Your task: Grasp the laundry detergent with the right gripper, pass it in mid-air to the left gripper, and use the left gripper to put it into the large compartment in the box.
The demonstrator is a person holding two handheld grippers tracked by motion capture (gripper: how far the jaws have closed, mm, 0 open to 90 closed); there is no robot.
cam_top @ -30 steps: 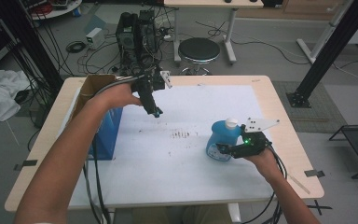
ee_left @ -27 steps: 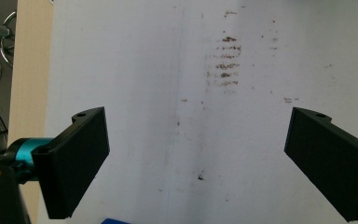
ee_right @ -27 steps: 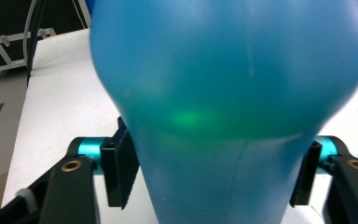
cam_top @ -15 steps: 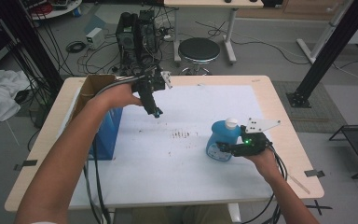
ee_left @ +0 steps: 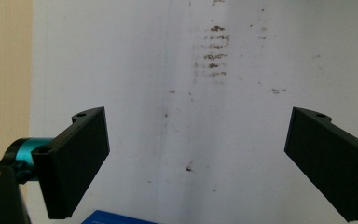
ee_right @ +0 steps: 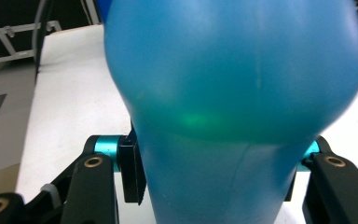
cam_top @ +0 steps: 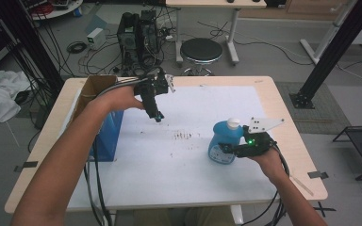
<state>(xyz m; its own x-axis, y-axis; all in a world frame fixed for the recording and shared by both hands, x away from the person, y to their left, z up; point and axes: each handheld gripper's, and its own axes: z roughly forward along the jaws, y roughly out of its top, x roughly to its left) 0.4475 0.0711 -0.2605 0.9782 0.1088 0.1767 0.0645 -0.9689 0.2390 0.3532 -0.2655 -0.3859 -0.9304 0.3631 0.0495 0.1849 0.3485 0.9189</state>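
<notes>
right gripper (cam_top: pixel 227 147): jaws just closed, now clamping blue bottle (cam_top: pixel 222 141) | left gripper (cam_top: pixel 156 116): open, empty | bottle ready to lift

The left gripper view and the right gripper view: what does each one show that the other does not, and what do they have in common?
The left gripper view alone shows the left gripper with its fingers wide apart and nothing between them, above brown stains and a blue corner at the bottom edge. The right gripper view alone shows the blue bottle up close, with the right gripper shut on its narrow part. Both show the white sheet that covers the table.
</notes>
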